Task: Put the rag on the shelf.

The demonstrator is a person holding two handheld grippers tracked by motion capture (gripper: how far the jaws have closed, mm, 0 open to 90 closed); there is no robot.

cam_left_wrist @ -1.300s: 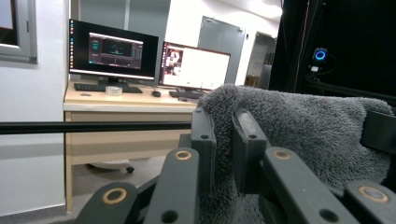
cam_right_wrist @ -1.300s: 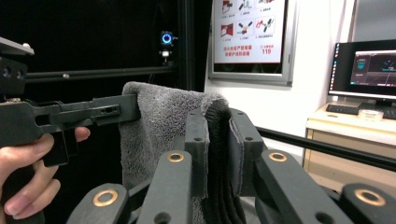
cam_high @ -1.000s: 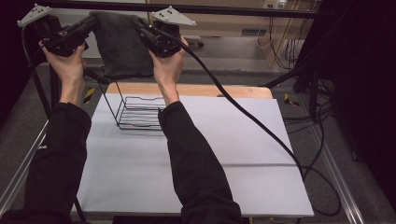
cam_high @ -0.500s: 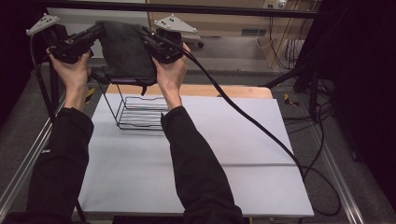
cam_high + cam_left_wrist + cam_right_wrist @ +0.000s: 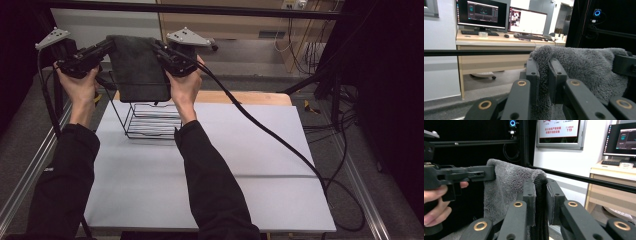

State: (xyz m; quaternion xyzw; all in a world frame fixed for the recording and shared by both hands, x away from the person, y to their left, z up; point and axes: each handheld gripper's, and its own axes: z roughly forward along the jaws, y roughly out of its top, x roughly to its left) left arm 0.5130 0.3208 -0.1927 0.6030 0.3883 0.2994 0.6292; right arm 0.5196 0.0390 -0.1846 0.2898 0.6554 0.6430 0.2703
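Two grippers are in my hands, and both are clamped on the same dark grey towel (image 5: pixel 139 67), which I hold stretched between them in the air above the far left part of the table (image 5: pixel 240 160). My left gripper (image 5: pixel 102 49) grips the towel's upper left corner; in the left gripper view its jaws stand close together with a fold of the fluffy pile (image 5: pixel 584 65) pinched between the pads. My right gripper (image 5: pixel 159 50) grips the upper right corner; in the right gripper view its jaws are likewise narrow, pressing on a thick doubled edge of the cloth (image 5: pixel 540 195). That same view shows my left hand (image 5: pixel 434 202) and the left gripper's black jaws (image 5: pixel 474 175) at the towel's other top corner, farther off. From the high view the towel hangs flat from its top edge, roughly upright, its lower edge just above a black wire rack (image 5: pixel 150 120). The rack stands on the white table cover near the far left corner, directly below the towel and between my forearms. I cannot tell whether the towel's bottom edge touches the rack's top wire. A black cable (image 5: pixel 260 125) trails from the right gripper across the table to its right edge. Both sleeves are black.
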